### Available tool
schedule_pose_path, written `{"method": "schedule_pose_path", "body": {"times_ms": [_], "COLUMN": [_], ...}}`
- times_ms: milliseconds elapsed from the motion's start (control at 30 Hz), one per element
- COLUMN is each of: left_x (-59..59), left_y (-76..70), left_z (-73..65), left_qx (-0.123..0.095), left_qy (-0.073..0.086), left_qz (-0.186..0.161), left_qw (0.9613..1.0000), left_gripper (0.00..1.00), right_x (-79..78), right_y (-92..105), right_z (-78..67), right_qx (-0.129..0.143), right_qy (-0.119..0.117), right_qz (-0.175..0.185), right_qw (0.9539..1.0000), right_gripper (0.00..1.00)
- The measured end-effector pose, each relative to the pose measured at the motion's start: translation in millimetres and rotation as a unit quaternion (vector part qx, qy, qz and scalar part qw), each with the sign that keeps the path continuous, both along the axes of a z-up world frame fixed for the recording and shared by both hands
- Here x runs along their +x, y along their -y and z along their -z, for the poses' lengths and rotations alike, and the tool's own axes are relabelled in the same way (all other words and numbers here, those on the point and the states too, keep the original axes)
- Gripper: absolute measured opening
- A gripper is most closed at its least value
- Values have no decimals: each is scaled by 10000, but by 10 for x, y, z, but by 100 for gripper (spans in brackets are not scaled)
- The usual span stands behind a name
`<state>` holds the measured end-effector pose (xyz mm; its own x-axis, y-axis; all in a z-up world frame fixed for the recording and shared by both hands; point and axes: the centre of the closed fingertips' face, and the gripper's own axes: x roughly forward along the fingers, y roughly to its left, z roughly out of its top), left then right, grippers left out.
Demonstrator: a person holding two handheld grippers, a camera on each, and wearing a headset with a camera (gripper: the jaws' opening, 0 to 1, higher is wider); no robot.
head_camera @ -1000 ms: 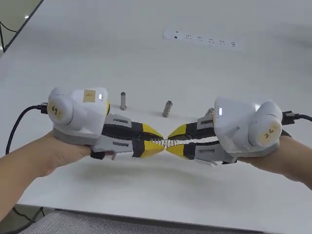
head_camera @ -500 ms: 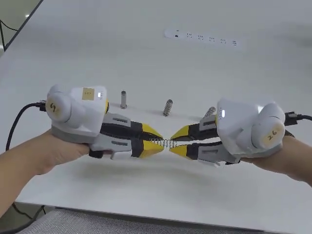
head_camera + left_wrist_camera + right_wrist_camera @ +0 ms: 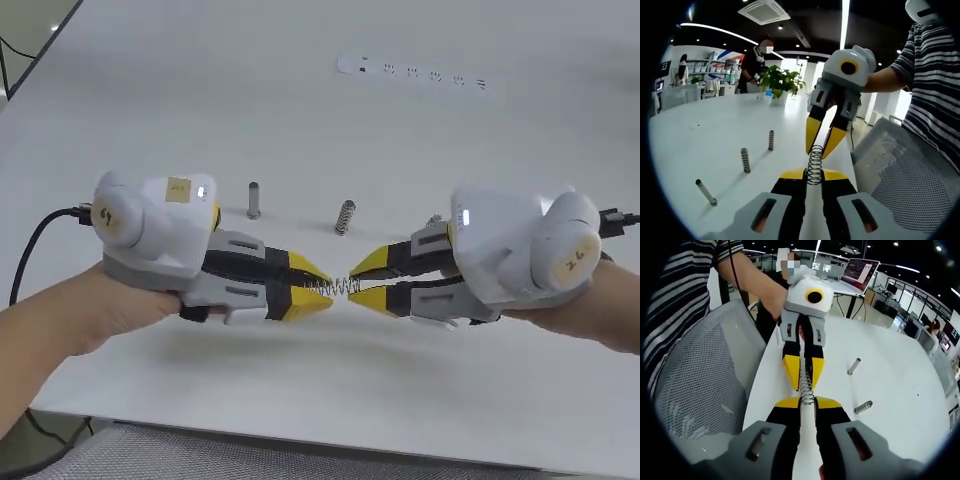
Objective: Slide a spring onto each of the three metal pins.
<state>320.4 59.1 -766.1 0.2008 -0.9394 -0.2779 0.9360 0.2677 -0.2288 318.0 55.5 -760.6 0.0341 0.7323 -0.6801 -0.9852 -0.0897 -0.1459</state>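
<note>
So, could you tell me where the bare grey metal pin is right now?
In the head view, the bare grey metal pin stands on the white table beyond the left tool, left of the spring-covered pin.

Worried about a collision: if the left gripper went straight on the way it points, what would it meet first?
The right gripper, whose yellow tips face it head-on. Just the short spring that both grip lies between them.
</note>
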Motion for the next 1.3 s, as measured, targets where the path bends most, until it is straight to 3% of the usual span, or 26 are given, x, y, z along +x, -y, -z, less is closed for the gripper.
{"method": "schedule_pose_path", "body": {"times_ms": [500,1200,1267,1300], "left_x": [-1,-62,-61,-43], "left_y": [-68,-10,-4,-4], "left_z": [37,105,90,67], "left_qx": [57,178,139,90], "left_qy": [25,25,14,19], "left_qz": [-82,-1,-15,-64], "left_qw": [9999,9998,9999,9999], "left_gripper": [8,8,8,8], "right_x": [-43,-110,-102,-98], "right_y": [-162,-405,-441,-447], "right_z": [-157,-253,-270,-255], "right_qx": [412,900,967,908], "right_qy": [-148,-345,-331,-285], "right_qz": [-1,172,214,231], "right_qw": [9990,9952,9945,9952], "right_gripper": [12,12,10,4]}}
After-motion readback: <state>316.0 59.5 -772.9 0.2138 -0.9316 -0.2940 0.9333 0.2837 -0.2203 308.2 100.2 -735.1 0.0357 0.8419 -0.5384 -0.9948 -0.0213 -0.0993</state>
